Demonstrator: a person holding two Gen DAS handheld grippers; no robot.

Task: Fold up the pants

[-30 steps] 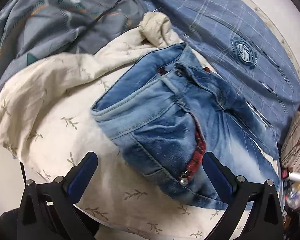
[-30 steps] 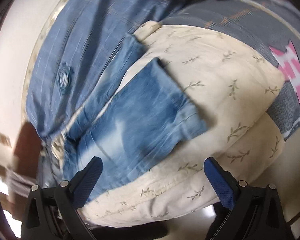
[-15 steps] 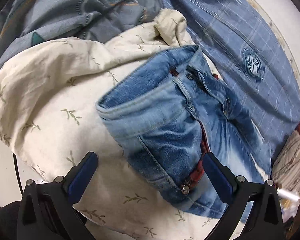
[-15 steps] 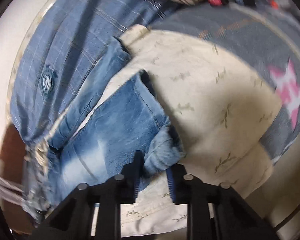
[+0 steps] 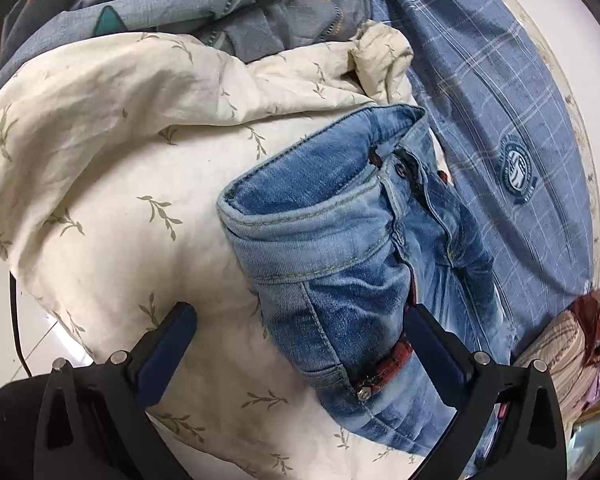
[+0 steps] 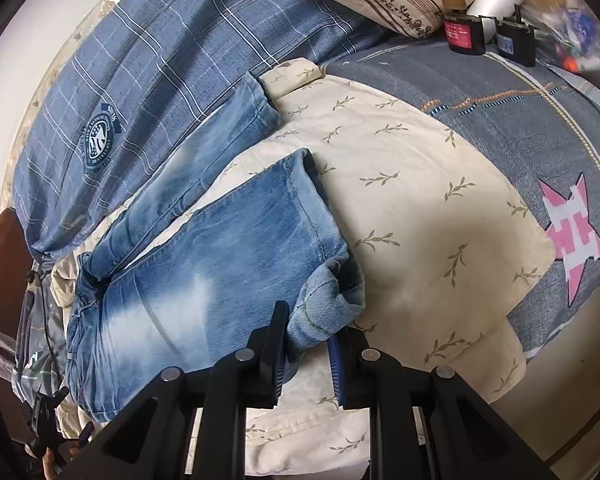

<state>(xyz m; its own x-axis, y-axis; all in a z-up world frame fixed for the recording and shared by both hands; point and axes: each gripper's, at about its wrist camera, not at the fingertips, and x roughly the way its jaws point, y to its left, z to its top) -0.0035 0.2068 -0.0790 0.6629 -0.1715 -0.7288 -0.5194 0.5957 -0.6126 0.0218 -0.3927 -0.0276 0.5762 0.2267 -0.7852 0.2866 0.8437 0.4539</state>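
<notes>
A: What does your rig look like from the wrist cams?

B: Your left gripper [image 5: 300, 350] has a black frame with triangular cutouts, dark blue pads on the fingers [image 5: 168, 354], and silver screw heads at the pivots.

A: The other one?

B: Your right gripper [image 6: 308, 354] is the same build: black arms, blue pad edges, round silver screws along the linkage.

— What do the pants [image 6: 204, 264] look like?
— Faded blue denim, spread on a cream leaf-print quilt [image 6: 420, 184], legs splayed apart.
— And the near leg?
— Its hem corner is bunched and lifted; the far leg lies flat.
</notes>
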